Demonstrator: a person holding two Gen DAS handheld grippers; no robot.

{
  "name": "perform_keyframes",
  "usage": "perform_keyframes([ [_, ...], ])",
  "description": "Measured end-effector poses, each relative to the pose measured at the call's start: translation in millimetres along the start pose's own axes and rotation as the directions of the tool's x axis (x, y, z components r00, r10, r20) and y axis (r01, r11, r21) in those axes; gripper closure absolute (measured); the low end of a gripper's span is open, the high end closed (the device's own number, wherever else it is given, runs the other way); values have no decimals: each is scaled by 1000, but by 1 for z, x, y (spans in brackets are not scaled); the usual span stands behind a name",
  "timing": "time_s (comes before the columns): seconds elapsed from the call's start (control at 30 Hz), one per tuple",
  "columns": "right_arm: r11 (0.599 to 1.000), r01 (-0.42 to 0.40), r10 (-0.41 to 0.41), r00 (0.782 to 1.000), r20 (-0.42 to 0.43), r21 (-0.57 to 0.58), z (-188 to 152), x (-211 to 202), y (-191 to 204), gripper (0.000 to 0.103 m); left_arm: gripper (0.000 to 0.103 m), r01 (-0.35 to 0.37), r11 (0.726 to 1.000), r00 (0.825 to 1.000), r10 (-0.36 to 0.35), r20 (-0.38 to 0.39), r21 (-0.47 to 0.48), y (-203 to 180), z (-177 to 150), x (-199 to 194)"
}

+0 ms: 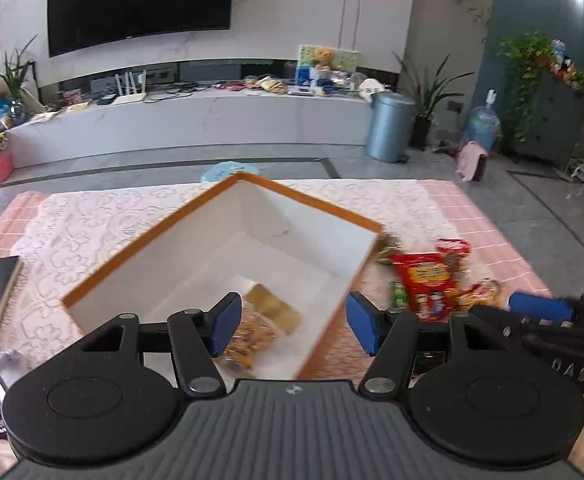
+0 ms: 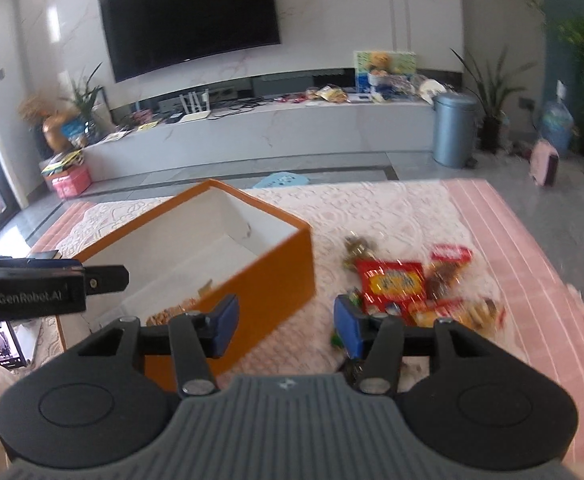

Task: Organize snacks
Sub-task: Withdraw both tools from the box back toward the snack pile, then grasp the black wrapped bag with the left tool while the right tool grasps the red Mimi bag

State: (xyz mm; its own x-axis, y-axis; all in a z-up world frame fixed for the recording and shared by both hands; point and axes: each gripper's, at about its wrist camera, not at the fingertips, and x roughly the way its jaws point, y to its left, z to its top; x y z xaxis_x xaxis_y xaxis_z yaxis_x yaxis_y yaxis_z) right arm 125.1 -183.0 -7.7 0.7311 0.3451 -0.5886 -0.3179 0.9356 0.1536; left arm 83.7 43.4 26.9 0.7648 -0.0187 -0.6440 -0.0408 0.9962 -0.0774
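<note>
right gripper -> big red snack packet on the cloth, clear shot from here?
Probably yes. The right gripper is open and empty, and the red snack packet lies in the open just ahead to its right. The orange box stands to the left, out of the way.

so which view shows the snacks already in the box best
The left wrist view. It looks down over the rim into the orange box, so the packets inside lie in plain sight on the white floor. The right wrist view sees the box from its side, and the orange wall hides all but a sliver of those packets.
</note>
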Motion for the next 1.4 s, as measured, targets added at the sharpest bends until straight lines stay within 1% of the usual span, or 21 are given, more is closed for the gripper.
perform_keyframes([
  [0.17,998,53,-53,998,-19,40,-19,-14,-22,49,32,49,998,999,-50,5,37,-23,-8,-1],
  [0.27,994,95,-94,995,-35,53,-31,-18,-35,47,32,99,993,995,-99,-8,63,-38,-14,2],
  [0.37,988,139,-137,990,-44,66,-42,-20,-52,42,32,159,984,987,-157,-28,77,-50,-21,9],
  [0.4,986,152,-149,988,-49,72,-46,-20,-58,38,32,172,982,985,-170,-33,83,-54,-23,11],
  [0.53,975,198,-188,977,-98,103,-59,-17,-82,34,32,221,970,974,-214,-73,106,-68,-33,25],
  [0.63,968,218,-202,971,-129,124,-65,-11,-97,33,32,259,959,964,-247,-101,119,-77,-38,36],
  [0.77,962,235,-213,964,-158,138,-67,-1,-112,32,32,271,945,960,-250,-127,186,-93,-47,51],
  [0.87,961,237,-212,963,-169,141,-65,8,-121,32,32,281,931,956,-248,-159,235,-102,-51,68],
  [1.03,962,240,-213,959,-188,133,-60,26,-132,32,32,287,922,946,-230,-231,260,-113,-53,100],
  [1.13,966,232,-206,957,-205,112,-57,40,-136,32,32,294,915,941,-226,-252,277,-121,-54,117],
  [1.3,972,224,-205,955,-215,67,-49,62,-141,32,32,274,899,943,-182,-277,342,-133,-56,141],
  [1.4,975,219,-207,958,-200,38,-42,75,-143,32,33,291,891,937,-192,-291,349,-137,-56,151],
])
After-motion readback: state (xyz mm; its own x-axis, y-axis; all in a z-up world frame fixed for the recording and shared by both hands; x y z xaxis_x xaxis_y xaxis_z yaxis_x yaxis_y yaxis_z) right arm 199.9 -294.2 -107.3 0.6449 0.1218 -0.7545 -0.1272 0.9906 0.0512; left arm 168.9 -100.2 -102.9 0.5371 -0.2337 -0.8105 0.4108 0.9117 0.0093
